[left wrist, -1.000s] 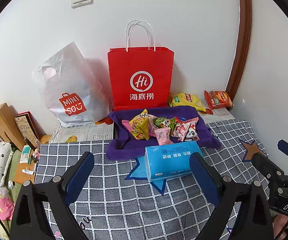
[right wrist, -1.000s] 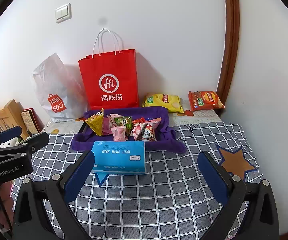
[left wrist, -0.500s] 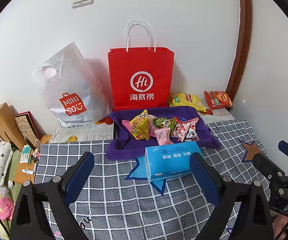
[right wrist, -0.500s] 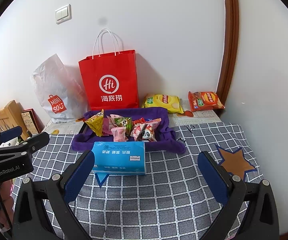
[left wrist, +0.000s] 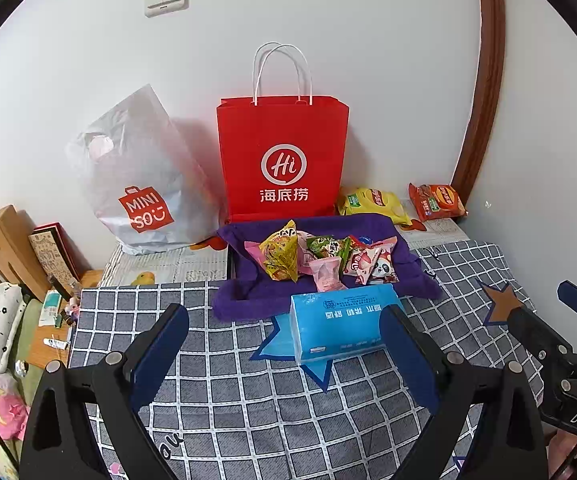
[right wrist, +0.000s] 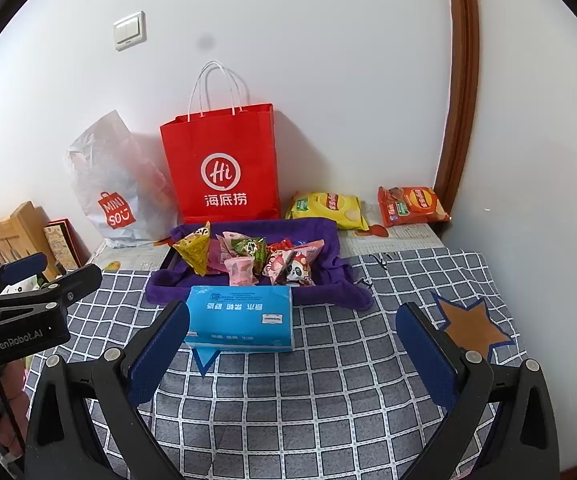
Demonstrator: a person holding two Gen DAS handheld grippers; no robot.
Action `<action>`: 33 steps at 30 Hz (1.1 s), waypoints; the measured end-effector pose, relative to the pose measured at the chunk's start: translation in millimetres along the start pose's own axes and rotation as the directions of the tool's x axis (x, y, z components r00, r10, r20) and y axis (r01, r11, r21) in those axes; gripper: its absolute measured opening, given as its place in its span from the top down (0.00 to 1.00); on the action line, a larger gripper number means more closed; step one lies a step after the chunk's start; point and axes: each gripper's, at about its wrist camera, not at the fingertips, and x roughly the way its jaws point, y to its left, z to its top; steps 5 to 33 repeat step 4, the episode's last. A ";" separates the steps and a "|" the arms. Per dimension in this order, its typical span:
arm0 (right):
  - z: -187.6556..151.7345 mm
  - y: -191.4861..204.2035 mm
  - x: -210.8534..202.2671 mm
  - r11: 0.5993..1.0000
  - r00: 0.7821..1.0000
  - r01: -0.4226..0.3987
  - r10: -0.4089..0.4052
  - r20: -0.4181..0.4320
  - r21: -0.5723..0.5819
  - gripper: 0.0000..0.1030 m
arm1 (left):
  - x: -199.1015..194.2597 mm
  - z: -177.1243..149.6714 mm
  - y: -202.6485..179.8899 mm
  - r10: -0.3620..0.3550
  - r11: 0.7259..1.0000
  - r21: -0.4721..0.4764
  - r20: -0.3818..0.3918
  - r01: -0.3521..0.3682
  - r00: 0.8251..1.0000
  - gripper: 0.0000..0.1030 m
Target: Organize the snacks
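Left wrist view. The left tool (left wrist: pixel 284 354) hangs above the checked cloth (left wrist: pixel 248 408), its two blue-padded fingers (left wrist: pixel 160 354) spread wide, holding and touching nothing. A blue tissue pack (left wrist: pixel 342 326) lies just beyond, partly behind the right finger. Past it, a purple towel (left wrist: pixel 248 300) carries a heap of small snack packets (left wrist: pixel 320 260): one yellow, one green, at least two pink, one with a panda; an exact count is not possible where they overlap. Farther off, one red paper bag (left wrist: pixel 282 160) stands upright against the wall, one white plastic bag (left wrist: pixel 140 184) leans to its left, and two chip bags lie to its right, one yellow (left wrist: pixel 372 204) and one orange (left wrist: pixel 436 202). The right tool (left wrist: pixel 568 344) shows at the right edge; its opening cannot be judged here. Nothing has shifted from half a second ago.

Right wrist view. The right tool (right wrist: pixel 292 348) is likewise wide open and empty, fingers (right wrist: pixel 426 354) apart above the cloth (right wrist: pixel 328 380). The tissue pack (right wrist: pixel 242 318) sits near its left finger, apart from it. The towel (right wrist: pixel 328 288) with the snack packets (right wrist: pixel 256 260) lies just beyond, then the red bag (right wrist: pixel 222 168), white bag (right wrist: pixel 108 192), yellow chip bag (right wrist: pixel 326 208) and orange chip bag (right wrist: pixel 410 205). The left tool (right wrist: pixel 28 292) appears at the left edge. This view also matches the earlier frame.
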 end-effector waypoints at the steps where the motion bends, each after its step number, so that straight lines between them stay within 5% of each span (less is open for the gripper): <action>1: -0.5 0.0 -0.3 1.000 1.000 0.000 0.000 0.000 0.000 0.01 | 0.1 0.5 0.1 0.000 1.000 -0.002 0.000 0.000 1.000 0.06; 33: -0.6 0.2 0.0 1.000 1.000 -0.001 0.001 0.002 0.002 0.01 | 1.3 1.9 0.9 0.000 1.000 0.000 -0.002 0.000 1.000 0.06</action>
